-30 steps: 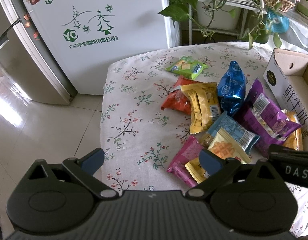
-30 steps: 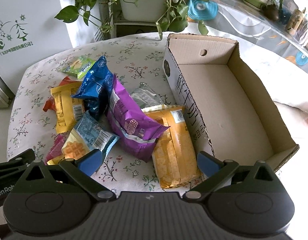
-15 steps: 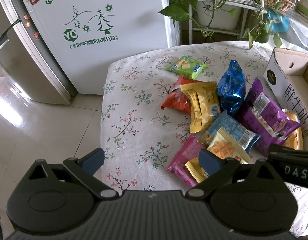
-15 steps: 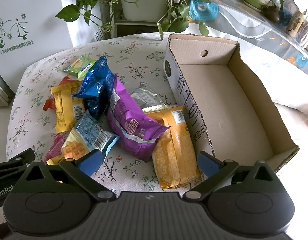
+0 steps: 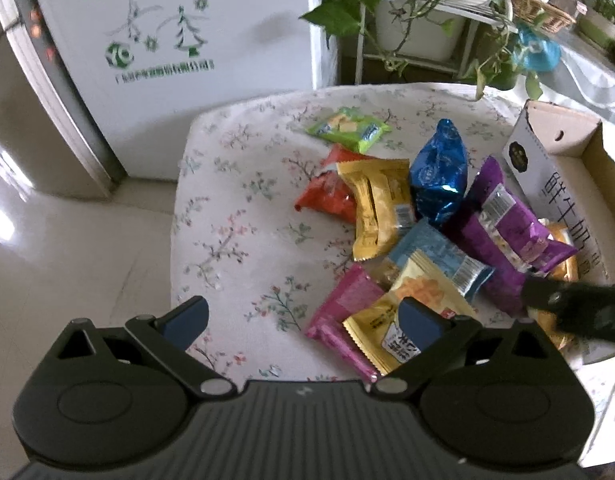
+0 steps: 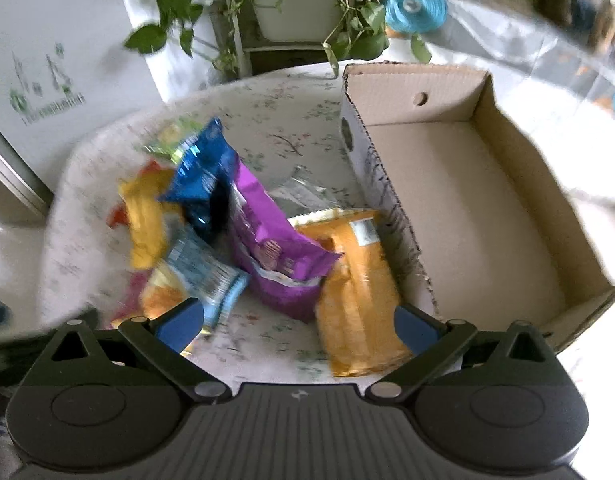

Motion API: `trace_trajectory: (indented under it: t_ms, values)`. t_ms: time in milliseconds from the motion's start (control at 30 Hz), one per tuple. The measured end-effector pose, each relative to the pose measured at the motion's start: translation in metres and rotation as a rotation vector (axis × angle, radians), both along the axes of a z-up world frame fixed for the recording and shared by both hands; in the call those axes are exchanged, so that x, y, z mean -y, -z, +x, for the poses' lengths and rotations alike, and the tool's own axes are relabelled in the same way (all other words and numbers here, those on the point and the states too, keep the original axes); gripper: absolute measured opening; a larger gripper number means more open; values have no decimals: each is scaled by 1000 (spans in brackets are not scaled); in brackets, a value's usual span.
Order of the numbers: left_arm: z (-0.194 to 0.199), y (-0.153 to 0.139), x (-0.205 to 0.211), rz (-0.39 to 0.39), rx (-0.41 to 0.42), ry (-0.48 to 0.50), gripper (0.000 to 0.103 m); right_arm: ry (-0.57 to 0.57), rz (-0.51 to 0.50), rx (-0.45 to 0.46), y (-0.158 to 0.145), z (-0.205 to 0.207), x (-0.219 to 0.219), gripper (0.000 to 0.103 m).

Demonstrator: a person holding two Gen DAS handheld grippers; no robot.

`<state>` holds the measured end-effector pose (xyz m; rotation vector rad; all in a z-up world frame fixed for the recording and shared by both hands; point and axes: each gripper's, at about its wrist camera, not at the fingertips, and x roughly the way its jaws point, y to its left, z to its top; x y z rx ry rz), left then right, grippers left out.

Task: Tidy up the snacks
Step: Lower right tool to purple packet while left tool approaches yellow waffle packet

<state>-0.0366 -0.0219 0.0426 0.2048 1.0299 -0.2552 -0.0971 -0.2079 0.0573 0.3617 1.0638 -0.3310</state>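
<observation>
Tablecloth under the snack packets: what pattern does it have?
White tablecloth with small floral sprigs, clearest in the left wrist view.

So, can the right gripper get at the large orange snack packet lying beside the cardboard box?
Probably yes: the right gripper is open, and the large orange snack packet lies just ahead, only its far corner under the purple packet.

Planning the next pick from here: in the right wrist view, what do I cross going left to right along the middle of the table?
yellow packet → blue foil bag → purple bag → orange packet → cardboard box, its printed wall first, then its bare floor.
</observation>
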Motion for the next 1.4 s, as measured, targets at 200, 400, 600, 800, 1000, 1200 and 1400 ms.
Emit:
trace_trajectory:
  t_ms: [200, 400, 600, 800, 1000, 1200, 1400]
  values:
    - [0, 6, 5, -28, -2, 35, 100, 81, 259, 119, -10, -13, 40, 103]
    - [-5, 24, 25, -42, -30, 117, 100, 149, 416, 164, -7, -26, 62, 103]
    - [-1, 40, 36, -52, -21, 106, 100, 146, 432, 195, -7, -26, 65, 103]
    - [5, 50, 35, -58, -17, 69, 101, 113, 446, 230, 1, -7, 64, 103]
    - [10, 59, 17, -44, -39, 37, 103, 128, 436, 226, 14, 10, 66, 103]
    - [12, 59, -6, -78, -94, 9, 102, 148, 375, 178, 27, 21, 60, 103]
    - [12, 62, -26, -110, -122, -7, 103, 110, 355, 114, 34, 29, 45, 103]
